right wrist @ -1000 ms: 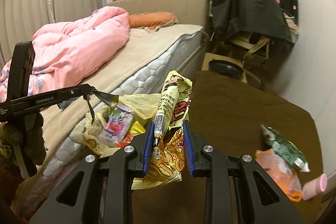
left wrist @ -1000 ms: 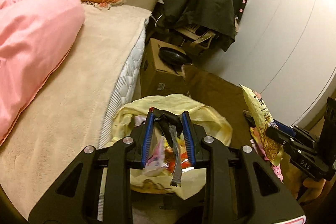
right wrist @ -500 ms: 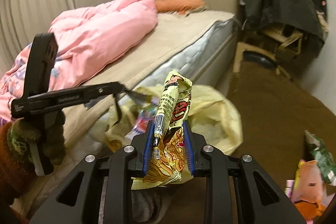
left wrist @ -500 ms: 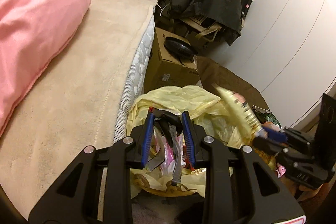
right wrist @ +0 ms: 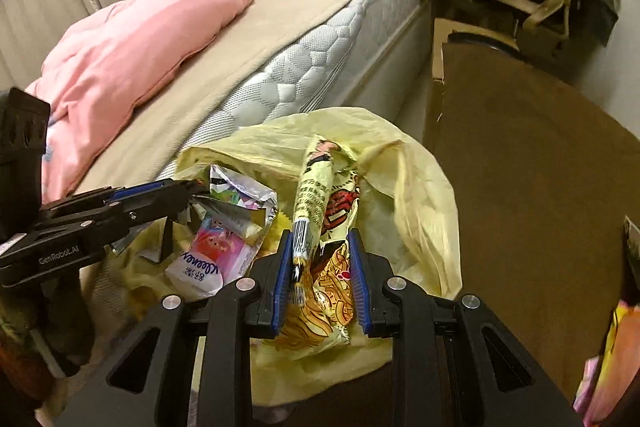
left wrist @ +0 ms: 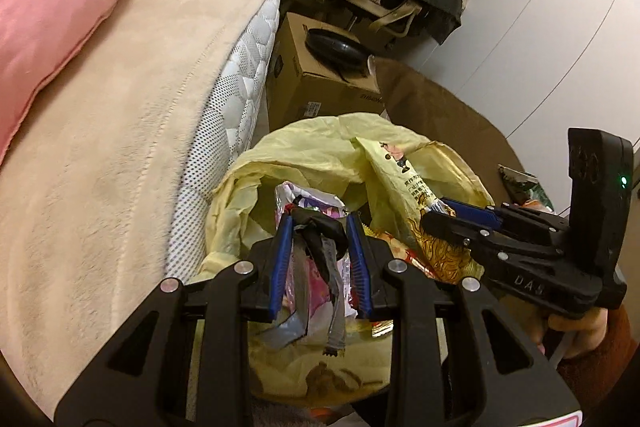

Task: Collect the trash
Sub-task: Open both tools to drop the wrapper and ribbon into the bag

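**Now dropping wrappers into the bag**

Left wrist: my left gripper (left wrist: 320, 247) clamps a dark wrapper strip (left wrist: 318, 239) above the yellow trash bag (left wrist: 304, 143).

Right wrist: my right gripper (right wrist: 320, 267) pinches the noodle packet (right wrist: 324, 227) over the same bag (right wrist: 416, 187). Next, I'd judge, both jaws must release.

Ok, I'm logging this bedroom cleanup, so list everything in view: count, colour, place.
trash bag: one, pale yellow, open on the floor beside the bed
noodle wrapper: one, yellow, over the bag mouth
dark wrapper strip: one, black and silver, over the bag
tissue pack: one, pink and white, inside the bag
bed: one, beige cover
duvet: one, pink, on the bed
cardboard box: one, brown, past the bag
left gripper: black, shut on the strip
right gripper: black, shut on the noodle wrapper
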Available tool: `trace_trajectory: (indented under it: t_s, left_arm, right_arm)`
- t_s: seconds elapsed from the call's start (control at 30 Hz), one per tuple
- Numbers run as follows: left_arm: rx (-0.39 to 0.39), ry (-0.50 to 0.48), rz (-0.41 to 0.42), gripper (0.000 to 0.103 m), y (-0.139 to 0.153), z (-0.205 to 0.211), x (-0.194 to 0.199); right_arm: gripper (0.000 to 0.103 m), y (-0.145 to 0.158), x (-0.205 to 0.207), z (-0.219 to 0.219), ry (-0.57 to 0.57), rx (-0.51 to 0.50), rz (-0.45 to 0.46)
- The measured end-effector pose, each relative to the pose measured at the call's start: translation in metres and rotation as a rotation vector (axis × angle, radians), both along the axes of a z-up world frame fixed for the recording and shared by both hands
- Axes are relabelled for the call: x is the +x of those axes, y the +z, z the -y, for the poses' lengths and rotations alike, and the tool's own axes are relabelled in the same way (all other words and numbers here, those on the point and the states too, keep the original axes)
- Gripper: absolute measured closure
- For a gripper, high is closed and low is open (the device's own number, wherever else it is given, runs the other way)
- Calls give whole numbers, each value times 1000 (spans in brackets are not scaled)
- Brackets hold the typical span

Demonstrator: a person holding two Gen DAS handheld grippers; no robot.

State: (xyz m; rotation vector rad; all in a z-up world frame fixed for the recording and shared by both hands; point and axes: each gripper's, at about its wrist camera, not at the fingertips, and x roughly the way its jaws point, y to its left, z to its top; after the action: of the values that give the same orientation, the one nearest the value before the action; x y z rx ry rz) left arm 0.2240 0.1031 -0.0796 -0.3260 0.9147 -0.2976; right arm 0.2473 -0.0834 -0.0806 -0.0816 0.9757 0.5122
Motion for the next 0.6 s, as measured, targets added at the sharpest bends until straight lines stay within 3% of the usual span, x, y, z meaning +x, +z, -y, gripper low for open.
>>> trace_trajectory:
  t_s: [0.13, 0.27, 0.6]
  left_arm:
    - [34, -7, -28, 76, -10, 9, 10]
    - [78, -23, -70, 76, -24, 17, 14]
    - [69, 17, -88, 76, -33, 6, 15]
  right_arm:
    - [77, -8, -7, 3, 26, -54, 39]
    - [77, -8, -12, 18, 13, -30, 41]
    - [77, -9, -14, 16, 56, -21, 32]
